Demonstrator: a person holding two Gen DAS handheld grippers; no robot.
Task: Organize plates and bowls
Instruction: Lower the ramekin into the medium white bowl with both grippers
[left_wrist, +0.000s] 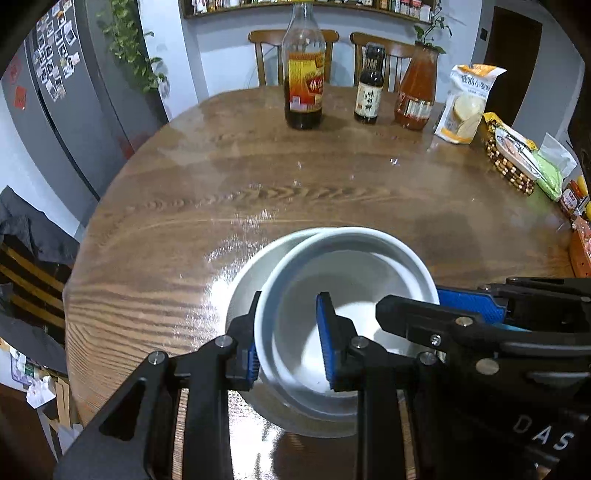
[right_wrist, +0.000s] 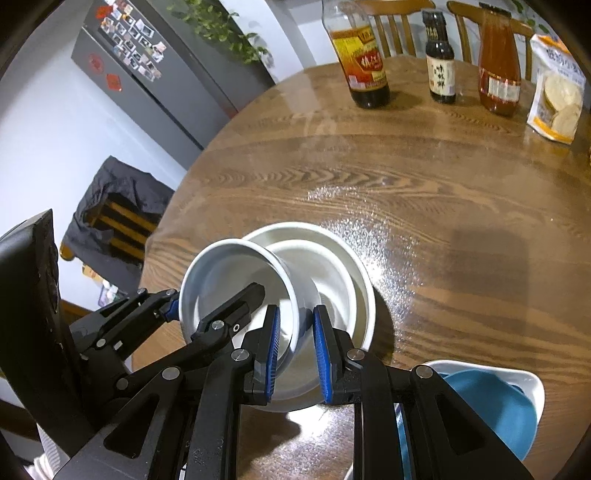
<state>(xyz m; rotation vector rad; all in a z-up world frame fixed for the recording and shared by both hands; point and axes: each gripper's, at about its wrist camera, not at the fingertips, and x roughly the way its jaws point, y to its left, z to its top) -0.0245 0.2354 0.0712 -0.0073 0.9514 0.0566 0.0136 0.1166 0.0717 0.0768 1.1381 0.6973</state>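
A small white bowl (right_wrist: 236, 288) sits tilted inside a wider white bowl (right_wrist: 343, 266) near the round wooden table's (left_wrist: 332, 177) front edge. The left gripper (left_wrist: 290, 341) pinches the small bowl's wall, narrowly open; the right gripper (right_wrist: 295, 350) likewise straddles its opposite rim. Beyond the bowls stand three sauce bottles (left_wrist: 303, 74); a blue-lined dish (right_wrist: 509, 406) lies right of them

Your left gripper (left_wrist: 291, 339) is a black frame of flat linked bars joined by round silver pins, with ribbed blue pads (left_wrist: 327, 343) lining the insides of its two fingers. Your right gripper (right_wrist: 295, 350) is built the same way, black with blue pads (right_wrist: 320, 352), and its housing carries pale letters reading "DAS" in the left wrist view.
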